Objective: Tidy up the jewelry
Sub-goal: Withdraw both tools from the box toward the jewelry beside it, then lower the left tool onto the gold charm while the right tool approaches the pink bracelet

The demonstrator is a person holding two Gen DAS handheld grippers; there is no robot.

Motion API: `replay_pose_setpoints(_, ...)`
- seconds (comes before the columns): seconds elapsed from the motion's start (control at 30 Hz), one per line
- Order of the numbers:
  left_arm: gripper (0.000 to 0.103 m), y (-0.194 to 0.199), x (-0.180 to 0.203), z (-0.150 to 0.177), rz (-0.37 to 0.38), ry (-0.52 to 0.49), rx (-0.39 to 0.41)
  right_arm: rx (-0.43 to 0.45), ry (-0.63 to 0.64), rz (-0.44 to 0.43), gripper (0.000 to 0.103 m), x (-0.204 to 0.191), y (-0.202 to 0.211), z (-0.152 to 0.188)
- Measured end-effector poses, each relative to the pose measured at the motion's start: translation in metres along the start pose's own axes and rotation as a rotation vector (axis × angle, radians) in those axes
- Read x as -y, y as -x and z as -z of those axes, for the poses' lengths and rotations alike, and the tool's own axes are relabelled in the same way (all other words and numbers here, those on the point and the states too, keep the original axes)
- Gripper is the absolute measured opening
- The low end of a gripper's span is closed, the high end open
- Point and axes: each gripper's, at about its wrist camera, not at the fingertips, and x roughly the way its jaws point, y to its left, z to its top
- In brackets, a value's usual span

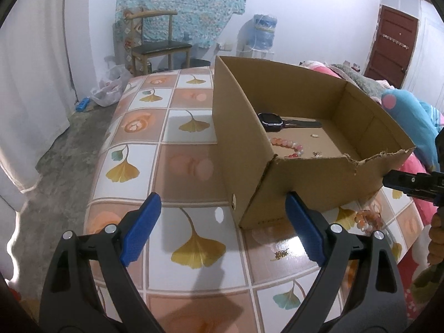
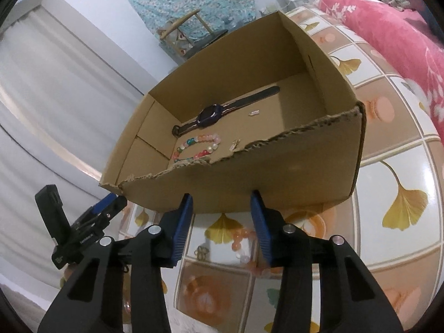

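Observation:
An open cardboard box (image 1: 319,183) (image 2: 249,183) stands on the tiled tablecloth. Inside lie a dark watch (image 1: 270,120) (image 2: 208,116), a multicoloured bead bracelet (image 1: 288,147) (image 2: 199,147) and a few tiny metal pieces (image 2: 254,113). In front of the box, on the cloth, lie an orange bead bracelet (image 1: 369,220) (image 2: 244,238) and a small gold piece (image 1: 281,254) (image 2: 201,252). My right gripper (image 2: 221,195) hovers over these two, jaws apart, touching neither. My left gripper (image 1: 222,197) stands wide open at the box's near left corner, holding nothing.
The table (image 1: 191,166) drops off at its left edge to a concrete floor. A wooden chair (image 1: 158,47) and a water dispenser (image 1: 262,36) stand by the far wall. A bed with pink bedding (image 2: 388,36) runs along the table's right side. White curtains (image 1: 33,69) hang at left.

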Motion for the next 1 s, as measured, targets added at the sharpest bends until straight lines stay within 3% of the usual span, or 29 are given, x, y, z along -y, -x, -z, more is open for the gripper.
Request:
replay_pose_setpoints(0.33,0.088,0.006,0.009,0.004,-0.008,-0.045,0.03,0.021,0.042,0.035,0.04,-0.002,0.009,0.008)
replay_pose_setpoints(0.5,0.088,0.02,0.017,0.021,0.074,-0.074,0.006,-0.017,0.103,0.053,0.04,-0.001,0.025,0.038)
replay_pose_setpoints(0.73,0.088,0.024,0.059,0.047,0.262,-0.139,-0.038,-0.087,0.16,0.055,0.04,-0.01,0.027,0.072)
replay_pose_setpoints(1.0,0.079,0.01,0.102,0.061,0.299,-0.244,-0.069,-0.064,0.318,0.188,0.04,-0.026,0.018,0.074)
